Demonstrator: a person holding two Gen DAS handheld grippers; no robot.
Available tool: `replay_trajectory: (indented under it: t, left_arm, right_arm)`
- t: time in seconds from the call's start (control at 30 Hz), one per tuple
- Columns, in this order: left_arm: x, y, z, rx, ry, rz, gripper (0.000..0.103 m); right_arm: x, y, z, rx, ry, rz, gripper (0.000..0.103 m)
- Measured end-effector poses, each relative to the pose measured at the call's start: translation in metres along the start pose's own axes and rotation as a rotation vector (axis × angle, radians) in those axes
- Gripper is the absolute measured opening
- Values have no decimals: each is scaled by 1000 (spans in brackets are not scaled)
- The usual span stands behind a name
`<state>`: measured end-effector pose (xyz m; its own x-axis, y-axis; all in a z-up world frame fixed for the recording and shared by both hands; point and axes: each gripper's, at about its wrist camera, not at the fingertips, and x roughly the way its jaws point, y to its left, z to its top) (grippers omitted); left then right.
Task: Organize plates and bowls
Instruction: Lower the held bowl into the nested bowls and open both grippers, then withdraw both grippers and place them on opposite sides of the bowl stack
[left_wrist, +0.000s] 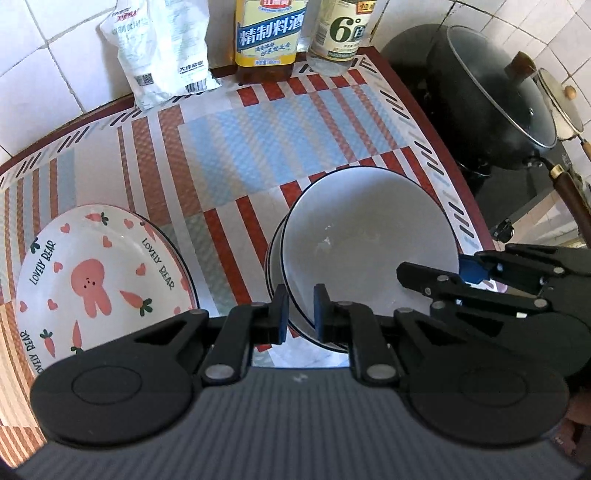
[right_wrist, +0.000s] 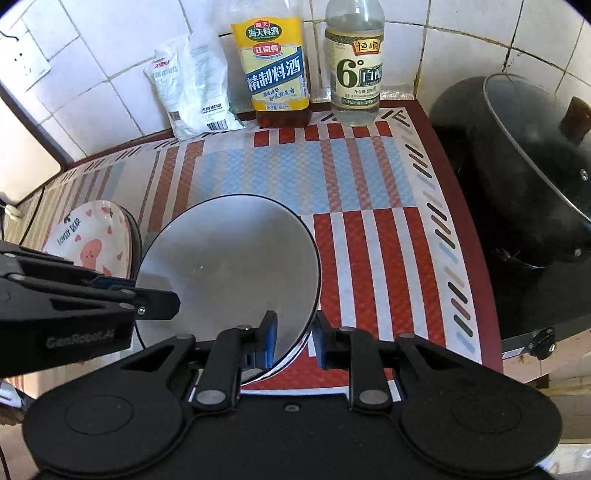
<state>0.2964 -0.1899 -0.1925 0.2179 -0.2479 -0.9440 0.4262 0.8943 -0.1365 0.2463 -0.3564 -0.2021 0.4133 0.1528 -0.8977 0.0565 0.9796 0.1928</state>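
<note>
I've got the white bowl (left_wrist: 365, 254) with its thin dark rim between both tools, mouth facing up and canted a little, sitting in a second bowl (left_wrist: 271, 258) of the same kind whose edge peeks out on the left. My left gripper (left_wrist: 301, 314) is pinched tight on the near-left rim, one finger inside, one outside. My right gripper (right_wrist: 293, 341) straddles the near-right rim; its jaws look a touch parted, and I can't tell whether the pads are pressing on it. The stack sits on the striped red, blue and white mat (right_wrist: 369, 258), toward its right side. Off to the left lies a round plate (left_wrist: 99, 280), flat, printed with a pink rabbit, carrots, hearts and "LOVELY BEAR". At the back against the tiles: a white pouch (right_wrist: 192, 96), a cooking wine bottle (right_wrist: 277, 74) labelled "精制料酒", and a clear bottle (right_wrist: 354, 70) marked "恒顺" and "6°". On the arm in the right view, "GenRobot.AI".
</note>
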Motion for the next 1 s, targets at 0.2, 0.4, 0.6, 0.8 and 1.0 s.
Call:
replay_trajectory:
  t: [0.2, 0.4, 0.6, 0.8, 1.0]
  left_arm:
    - [5, 6, 2, 5, 25, -16, 15]
    - [9, 22, -3, -41, 13, -88, 15]
    - [9, 20, -12, -14, -6, -93, 15]
    - [-5, 16, -18, -1, -42, -84, 22]
    - [-35, 6, -30, -62, -116, -75, 25]
  right_arm:
    - [5, 9, -6, -31, -22, -42, 27]
    - [3, 9, -8, 29, -52, -51, 29]
    - [-3, 10, -19, 43, -103, -34, 31]
    - [-13, 7, -25, -11, -113, 20, 35]
    - [-40, -2, -32, -128, -198, 142, 47]
